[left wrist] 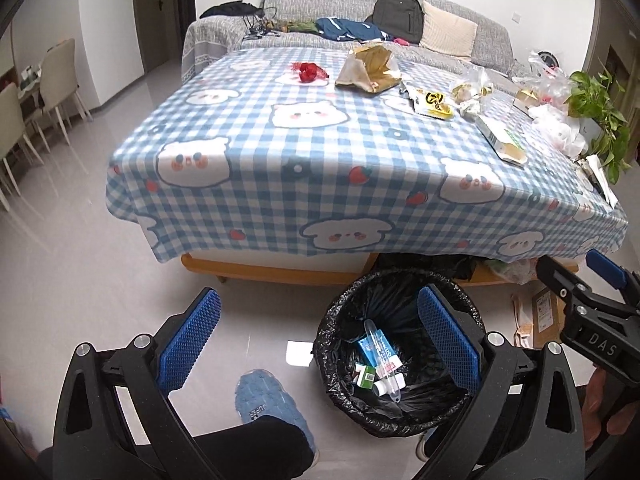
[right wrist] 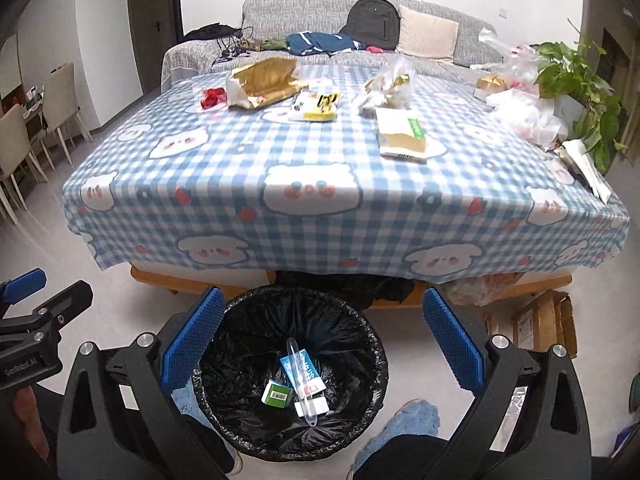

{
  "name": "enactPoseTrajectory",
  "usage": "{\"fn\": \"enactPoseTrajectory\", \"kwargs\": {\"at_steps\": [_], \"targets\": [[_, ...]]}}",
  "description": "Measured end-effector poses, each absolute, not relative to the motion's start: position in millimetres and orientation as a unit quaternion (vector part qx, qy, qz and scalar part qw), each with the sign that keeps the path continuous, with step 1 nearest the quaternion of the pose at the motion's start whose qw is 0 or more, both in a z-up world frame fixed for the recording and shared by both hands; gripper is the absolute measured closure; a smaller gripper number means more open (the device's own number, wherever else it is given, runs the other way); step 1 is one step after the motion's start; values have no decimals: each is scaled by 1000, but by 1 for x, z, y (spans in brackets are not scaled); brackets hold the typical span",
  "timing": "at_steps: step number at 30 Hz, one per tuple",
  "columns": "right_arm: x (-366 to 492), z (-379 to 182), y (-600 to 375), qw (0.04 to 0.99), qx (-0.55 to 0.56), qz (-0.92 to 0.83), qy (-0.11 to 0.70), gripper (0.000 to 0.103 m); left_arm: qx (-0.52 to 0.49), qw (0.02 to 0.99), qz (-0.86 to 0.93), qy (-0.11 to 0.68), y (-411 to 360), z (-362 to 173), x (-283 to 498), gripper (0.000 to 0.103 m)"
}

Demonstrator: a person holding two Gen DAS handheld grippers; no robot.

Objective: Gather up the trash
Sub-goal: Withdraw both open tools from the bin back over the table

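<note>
A trash bin with a black liner (left wrist: 340, 312) (right wrist: 360, 320) stands on the floor before the table and holds several small packages (right wrist: 304, 376). Trash lies on the blue checked tablecloth (right wrist: 304, 160): a gold-and-white bag (left wrist: 370, 68) (right wrist: 264, 82), a red wrapper (left wrist: 308, 71) (right wrist: 212, 97), a yellow packet (left wrist: 434, 105) (right wrist: 320, 108), a clear plastic bag (left wrist: 470, 90) (right wrist: 386, 88) and a flat paper box (left wrist: 502, 138) (right wrist: 400, 136). My left gripper (left wrist: 316, 344) is open and empty above the floor left of the bin. My right gripper (right wrist: 320, 348) is open and empty above the bin.
A potted plant (right wrist: 576, 80) and white plastic bags (right wrist: 528, 116) sit at the table's right edge. A grey sofa (right wrist: 424, 60) with a backpack stands behind. Cardboard (right wrist: 544, 320) lies on the floor right of the bin. Chairs (right wrist: 60, 100) stand at left. My shoes are beside the bin.
</note>
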State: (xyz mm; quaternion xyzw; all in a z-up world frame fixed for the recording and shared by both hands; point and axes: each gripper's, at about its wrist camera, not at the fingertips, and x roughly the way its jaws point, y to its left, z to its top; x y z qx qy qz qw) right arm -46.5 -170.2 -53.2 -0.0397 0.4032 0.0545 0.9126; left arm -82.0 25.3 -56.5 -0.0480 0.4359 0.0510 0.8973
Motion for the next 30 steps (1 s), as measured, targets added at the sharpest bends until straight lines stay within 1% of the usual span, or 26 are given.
{"fn": "enactPoseTrajectory", "kwargs": {"at_steps": [13, 30], "targets": [[-34, -23, -188, 918, -36, 49, 391, 8, -44, 901, 44, 429, 12, -42, -66, 6], [7, -8, -214, 919, -34, 28, 391, 8, -34, 901, 37, 432, 5, -28, -19, 6]]}}
